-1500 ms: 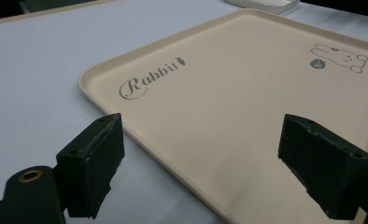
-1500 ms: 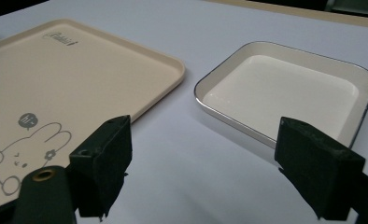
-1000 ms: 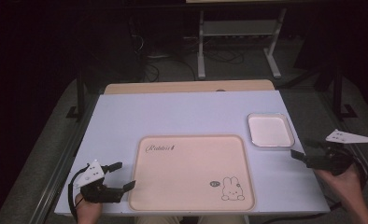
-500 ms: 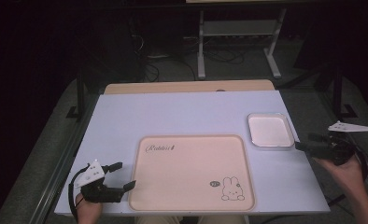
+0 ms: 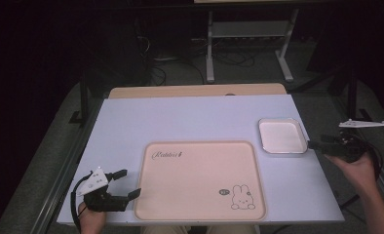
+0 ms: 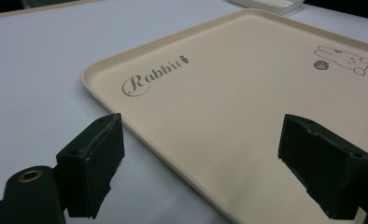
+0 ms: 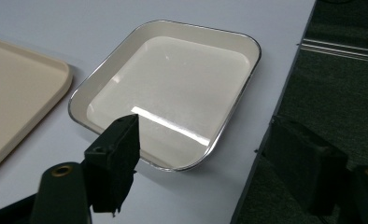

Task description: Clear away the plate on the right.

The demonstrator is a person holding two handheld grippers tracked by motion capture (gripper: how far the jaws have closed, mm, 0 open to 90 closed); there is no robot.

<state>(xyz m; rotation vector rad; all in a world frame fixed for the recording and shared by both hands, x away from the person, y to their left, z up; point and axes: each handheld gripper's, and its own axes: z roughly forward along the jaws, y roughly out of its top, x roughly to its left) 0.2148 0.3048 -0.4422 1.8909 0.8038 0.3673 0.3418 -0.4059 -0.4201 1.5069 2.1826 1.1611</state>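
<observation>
A beige tray point(image 5: 200, 180) with a rabbit print and the word "Rabbit" lies at the front middle of the white table point(image 5: 190, 119). My left gripper point(image 5: 128, 183) stands open at the tray's front left corner; in the left gripper view point(image 6: 210, 163) its jaws straddle the tray's point(image 6: 247, 93) rim with nothing held. A small white dish point(image 5: 281, 135) with a metal rim sits right of the tray. My right gripper point(image 5: 313, 144) hovers open just right of the dish, past the table's edge. In the right gripper view point(image 7: 210, 163), the empty dish point(image 7: 173, 88) lies ahead of the jaws.
A wooden strip point(image 5: 195, 90) runs along the table's far edge. Behind it, a metal stand point(image 5: 248, 39) and cables sit on the dark floor. The table's right edge point(image 7: 285, 93) runs close beside the dish, with dark floor beyond.
My right gripper has risen and moved toward the far side, staying beside the dish. The left gripper has not moved.
</observation>
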